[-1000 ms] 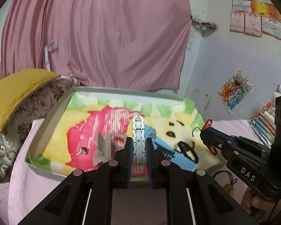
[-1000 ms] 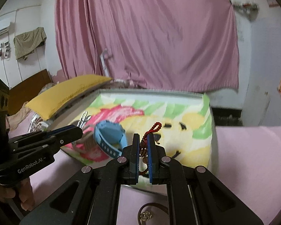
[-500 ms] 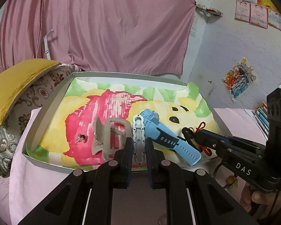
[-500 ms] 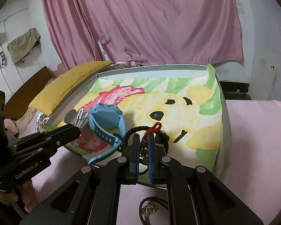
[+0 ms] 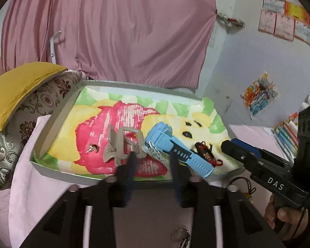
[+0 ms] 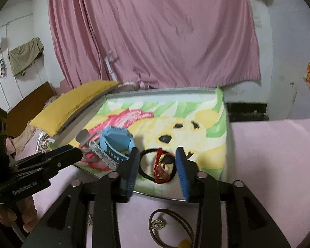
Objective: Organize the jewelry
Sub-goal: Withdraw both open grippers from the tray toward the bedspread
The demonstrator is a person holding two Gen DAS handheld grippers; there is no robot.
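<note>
Left gripper point(image 5: 153, 161): we see its jaws parted, having just been opening; the silver link bracelet point(image 5: 155, 152) lies on the tray between them, with no pad pressing on it.
Right gripper point(image 6: 158, 161): jaws also spread, just opened; the red cord bracelet point(image 6: 160, 168) rests on a black hair tie point(image 6: 143, 165) between them, free of the pads.
Tray point(image 5: 51, 122): fills the middle of both views, lined with a painted picture (yellow, pink, green).
Blue watch point(image 5: 175, 148): on the tray, right of centre in the left view, just beside the silver bracelet.
Grey hair clip point(image 5: 122, 144): left of the watch.
Small earring point(image 5: 92, 148): on the pink patch, lower left.
Brown cord necklace point(image 6: 171, 225): on the pink sheet point(image 6: 279, 155), bottom centre of the right view, outside the tray.
</note>
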